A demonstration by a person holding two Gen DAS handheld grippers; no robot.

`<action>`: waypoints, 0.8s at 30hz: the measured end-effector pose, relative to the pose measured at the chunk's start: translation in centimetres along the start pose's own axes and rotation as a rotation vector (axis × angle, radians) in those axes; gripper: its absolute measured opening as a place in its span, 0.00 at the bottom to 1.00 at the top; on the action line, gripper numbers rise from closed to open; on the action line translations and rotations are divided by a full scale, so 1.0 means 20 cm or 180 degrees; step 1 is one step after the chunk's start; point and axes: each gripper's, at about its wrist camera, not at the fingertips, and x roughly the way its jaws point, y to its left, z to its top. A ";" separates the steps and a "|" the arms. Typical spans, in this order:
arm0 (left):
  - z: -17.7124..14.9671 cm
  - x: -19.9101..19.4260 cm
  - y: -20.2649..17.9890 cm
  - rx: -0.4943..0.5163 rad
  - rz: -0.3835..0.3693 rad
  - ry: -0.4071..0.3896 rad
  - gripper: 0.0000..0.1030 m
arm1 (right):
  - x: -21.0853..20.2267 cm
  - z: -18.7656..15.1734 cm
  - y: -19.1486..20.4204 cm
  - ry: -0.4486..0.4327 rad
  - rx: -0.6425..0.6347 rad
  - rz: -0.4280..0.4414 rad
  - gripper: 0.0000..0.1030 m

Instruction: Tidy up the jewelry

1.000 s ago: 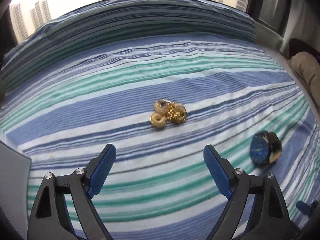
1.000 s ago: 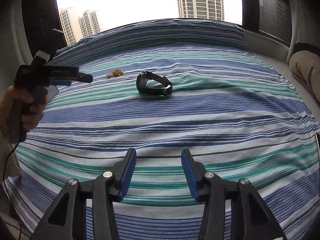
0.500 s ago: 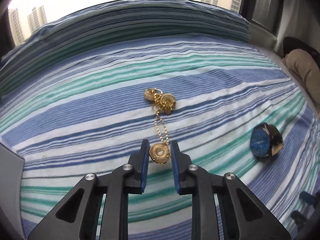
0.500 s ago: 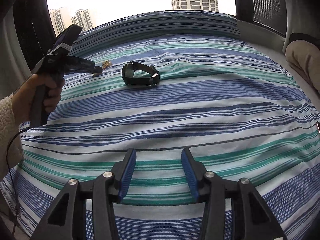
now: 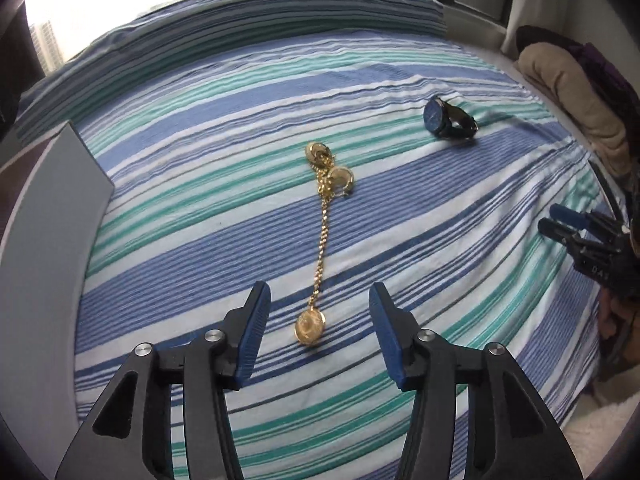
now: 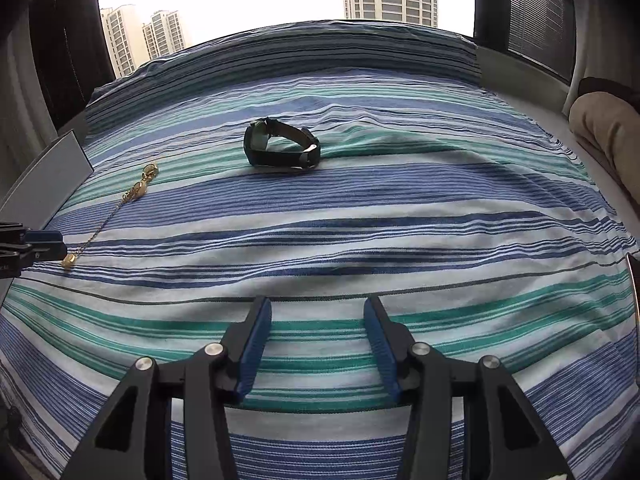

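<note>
A gold chain lies stretched out on the striped bedsheet, with a round gold pendant at its near end and a cluster of gold charms at its far end. My left gripper is open, its pads either side of the pendant without touching it. The chain also shows in the right wrist view. A dark watch with a blue face lies farther right; it also shows in the right wrist view. My right gripper is open and empty above the sheet.
A grey flat panel stands at the left edge of the bed. A beige cushion lies at the far right. The right gripper shows at the right of the left wrist view. A window with towers is behind the bed.
The left gripper pulled the pendant toward me, stretching the chain out straight, then opened and let the pendant go onto the sheet. The right gripper stayed open and hardly moved.
</note>
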 end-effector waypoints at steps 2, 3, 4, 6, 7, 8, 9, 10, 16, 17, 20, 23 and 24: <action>0.07 0.03 0.02 -0.0047 -0.0119 -0.0052 0.51 | 0.00 0.00 0.00 0.0002 -0.0014 -0.0016 0.48; 0.10 0.06 0.02 -0.0042 -0.0174 -0.0065 0.51 | 0.00 0.00 0.01 0.0004 -0.0022 -0.0025 0.48; 0.14 0.10 0.01 -0.0008 -0.0189 -0.0063 0.49 | 0.00 0.00 0.01 0.0005 -0.0028 -0.0032 0.48; 0.20 0.18 0.00 0.0099 -0.0205 -0.0033 0.35 | 0.00 0.00 0.01 0.0006 -0.0030 -0.0037 0.47; 0.23 0.22 -0.01 0.0152 -0.0236 0.0008 0.33 | 0.00 0.00 0.01 0.0005 -0.0029 -0.0034 0.47; 0.25 0.26 -0.02 0.0197 -0.0249 0.0056 0.31 | 0.00 0.00 0.01 0.0005 -0.0026 -0.0031 0.47; 0.27 0.31 -0.02 0.0221 -0.0243 0.0091 0.28 | 0.00 0.00 0.01 0.0004 -0.0023 -0.0028 0.48; 0.28 0.34 -0.02 0.0235 -0.0225 0.0118 0.28 | 0.00 0.00 0.01 0.0004 -0.0022 -0.0024 0.47; 0.29 0.38 0.02 0.0242 -0.0255 0.0037 0.26 | 0.00 -0.01 0.00 -0.0001 -0.0003 -0.0010 0.47; 0.29 0.38 0.02 0.0261 -0.0258 0.0024 0.14 | 0.00 -0.01 0.00 -0.0002 -0.0001 -0.0008 0.47; 0.26 0.34 0.03 0.0210 -0.0386 0.0061 0.03 | 0.00 -0.01 0.01 -0.0003 0.0005 -0.0009 0.48; 0.22 0.26 0.03 0.0136 -0.0432 -0.0011 0.02 | 0.00 -0.01 0.01 -0.0003 0.0004 -0.0010 0.47; 0.21 0.22 0.04 0.0061 -0.0487 -0.0058 0.02 | 0.00 -0.01 0.01 -0.0003 0.0003 -0.0011 0.47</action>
